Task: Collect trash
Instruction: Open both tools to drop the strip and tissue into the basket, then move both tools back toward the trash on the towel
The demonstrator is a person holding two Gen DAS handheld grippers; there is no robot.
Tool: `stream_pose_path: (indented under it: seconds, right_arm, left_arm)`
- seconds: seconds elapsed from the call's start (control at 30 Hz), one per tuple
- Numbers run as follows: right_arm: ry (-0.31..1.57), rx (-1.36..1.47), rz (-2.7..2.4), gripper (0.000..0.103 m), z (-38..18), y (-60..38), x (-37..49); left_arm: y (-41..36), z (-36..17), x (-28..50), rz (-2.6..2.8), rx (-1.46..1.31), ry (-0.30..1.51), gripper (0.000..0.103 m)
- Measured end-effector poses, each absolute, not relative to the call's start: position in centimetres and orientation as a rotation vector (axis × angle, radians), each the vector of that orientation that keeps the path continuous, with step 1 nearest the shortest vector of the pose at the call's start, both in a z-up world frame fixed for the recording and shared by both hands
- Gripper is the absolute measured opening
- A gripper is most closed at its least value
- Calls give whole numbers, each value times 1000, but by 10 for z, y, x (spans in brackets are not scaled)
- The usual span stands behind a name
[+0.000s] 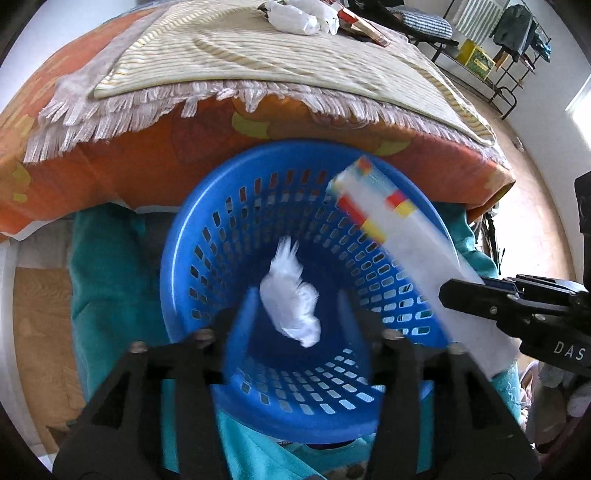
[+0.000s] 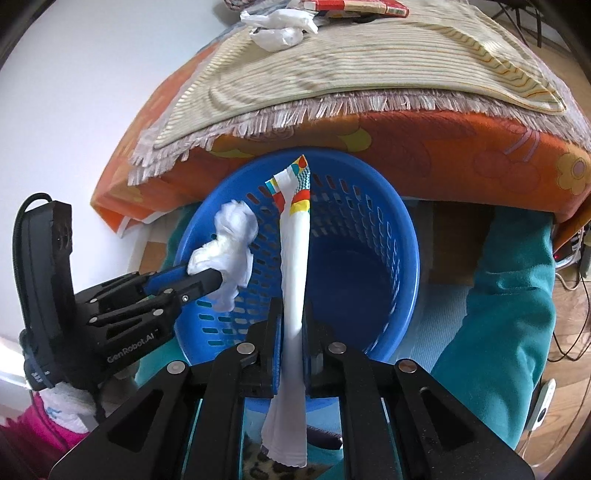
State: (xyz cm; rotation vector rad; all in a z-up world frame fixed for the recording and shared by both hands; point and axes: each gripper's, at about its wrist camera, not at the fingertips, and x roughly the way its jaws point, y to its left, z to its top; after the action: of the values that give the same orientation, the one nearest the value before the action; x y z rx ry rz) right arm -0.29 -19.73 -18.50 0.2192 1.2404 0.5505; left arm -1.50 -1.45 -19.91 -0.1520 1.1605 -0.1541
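A blue perforated basket [image 1: 184,236] [image 2: 410,240] stands on the floor against the bed. My left gripper [image 1: 295,321] [image 2: 218,277] hangs over its mouth with jaws spread. A crumpled white tissue [image 1: 291,295] [image 2: 232,240] sits blurred between the fingers, clear of the pads in the left wrist view. In the right wrist view it still lies against one fingertip. My right gripper [image 2: 293,317] [image 1: 461,295] is shut on a long white wrapper [image 2: 293,266] [image 1: 399,236] with a red, yellow and blue printed end, held slanting over the basket.
The bed [image 1: 155,162] has an orange flowered sheet and a fringed striped cloth [image 2: 332,74]. White plastic bags [image 2: 280,26] and a red box [image 2: 354,5] lie on it. Teal fabric [image 2: 498,295] surrounds the basket. Cables [image 2: 576,295] lie on the wooden floor at right.
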Motion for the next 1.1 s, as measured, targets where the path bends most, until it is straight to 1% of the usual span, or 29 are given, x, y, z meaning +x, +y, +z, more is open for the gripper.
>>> stream_pose_path:
  seconds: [0.03,0.07,0.1,0.13,0.17,0.2,0.33,0.53,0.67,0.87,1.1]
  right_arm:
    - [1243,218,548,11,-186,-197,-2]
    - [1245,216,545,14,-186,-196,-2]
    - [1248,214,542,23,-187,-196,-1]
    - [1250,212,540,29,-187,-196,-1]
    - [1250,211,536,44,-187,-196,-1]
    - [1244,209,532,53,-187,-196,-1]
    - [1231,203,528,54,-184,-196,0]
    - [1226,190,516,55,-182,-196,1]
    - [1217,171,503,60,-180,-194,2]
    - [1196,139,467,64,-174,-194,4]
    - [1157,95,412,65,-163,-195,8]
  left_arm:
    - [-14,-199,-15,-149,-151,1157,58]
    - [-13,-199,-15,-147,-152,1157,58]
    - [-13,-200,-15,-146,-153,1158,58]
    - [-13,-200,-15,-145,-153,1160,59]
    - [-11,-200,-15,-143,-152,1161,59]
    - [-11,-200,-15,-142,-150,1163,59]
    - [-9,-201,-16,-140,-145,1165,64]
    - [-10,-199,-16,-133,-142,1164,65]
    - [-8,-196,-14,-127,-143,1160,66]
    - [-6,-191,-13,-121,-139,1149,67]
    - [-5,-186,-7,-121,-146,1141,67]
